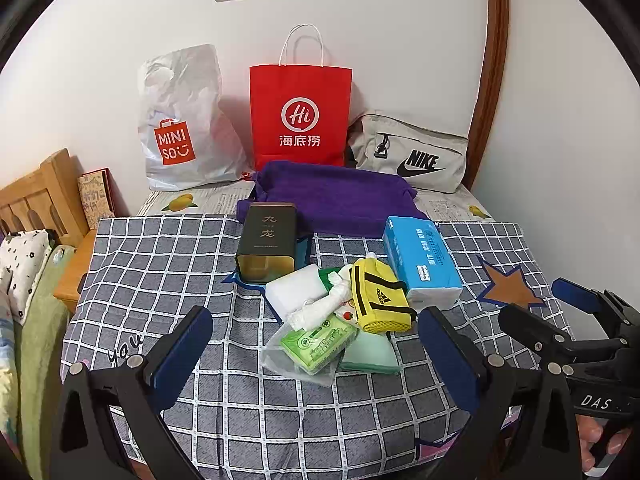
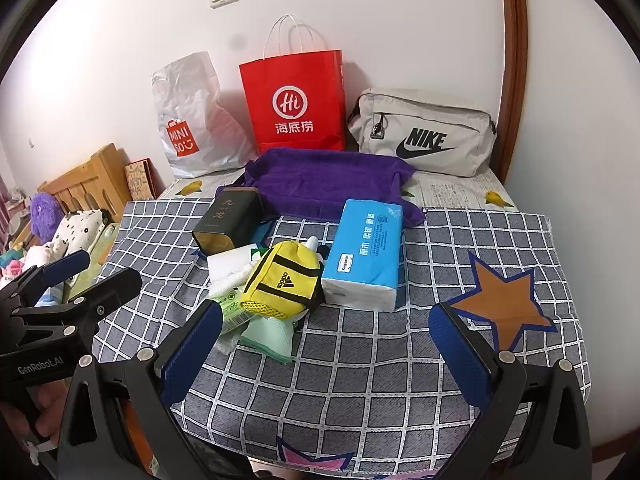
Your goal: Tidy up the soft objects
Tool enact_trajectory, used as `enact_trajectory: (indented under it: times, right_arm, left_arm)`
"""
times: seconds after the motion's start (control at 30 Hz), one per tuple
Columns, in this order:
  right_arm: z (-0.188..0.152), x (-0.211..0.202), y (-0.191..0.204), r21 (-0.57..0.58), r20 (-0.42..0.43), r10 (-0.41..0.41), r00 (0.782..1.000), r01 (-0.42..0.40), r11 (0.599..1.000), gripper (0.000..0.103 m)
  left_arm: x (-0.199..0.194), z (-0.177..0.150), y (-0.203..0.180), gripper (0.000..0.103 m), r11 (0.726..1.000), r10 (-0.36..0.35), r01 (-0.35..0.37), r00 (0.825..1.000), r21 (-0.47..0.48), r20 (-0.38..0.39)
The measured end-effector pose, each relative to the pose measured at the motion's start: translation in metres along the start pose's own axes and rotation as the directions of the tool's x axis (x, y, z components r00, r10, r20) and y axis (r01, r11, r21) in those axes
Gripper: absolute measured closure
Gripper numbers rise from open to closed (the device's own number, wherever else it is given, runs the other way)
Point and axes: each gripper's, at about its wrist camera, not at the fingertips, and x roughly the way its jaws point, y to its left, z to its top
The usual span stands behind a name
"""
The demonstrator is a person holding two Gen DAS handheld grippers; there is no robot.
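Note:
A pile of small items lies mid-table: a yellow Adidas pouch (image 1: pixel 380 298) (image 2: pixel 286 280), a blue tissue pack (image 1: pixel 420 262) (image 2: pixel 366 254), a green tissue packet (image 1: pixel 320 342), a pale green cloth (image 1: pixel 370 354) (image 2: pixel 270 338), a white sponge block (image 1: pixel 298 290) and a white wad (image 1: pixel 322 308). A purple towel (image 1: pixel 332 196) (image 2: pixel 328 178) lies behind. My left gripper (image 1: pixel 316 356) is open and empty, just in front of the pile. My right gripper (image 2: pixel 326 344) is open and empty, in front of the pouch and tissue pack; it also shows in the left wrist view (image 1: pixel 556 300).
A dark tin (image 1: pixel 268 246) (image 2: pixel 230 222) stands behind the pile. A Miniso bag (image 1: pixel 180 128), a red paper bag (image 1: pixel 300 116) and a grey Nike bag (image 1: pixel 412 152) lean on the wall. A checked cloth (image 1: pixel 160 280) covers the table. A bed lies left.

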Motion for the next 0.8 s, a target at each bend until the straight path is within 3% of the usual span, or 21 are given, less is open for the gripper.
enact_trajectory:
  times: [0.8]
  right_arm:
    - [-0.003, -0.0008, 0.0049, -0.003, 0.001, 0.009, 1.0, -0.009, 1.0, 0.001]
  left_arm:
    - [-0.0071, -0.0006, -0.001, 0.0, 1.0, -0.002, 0.002, 1.0, 0.006, 0.005]
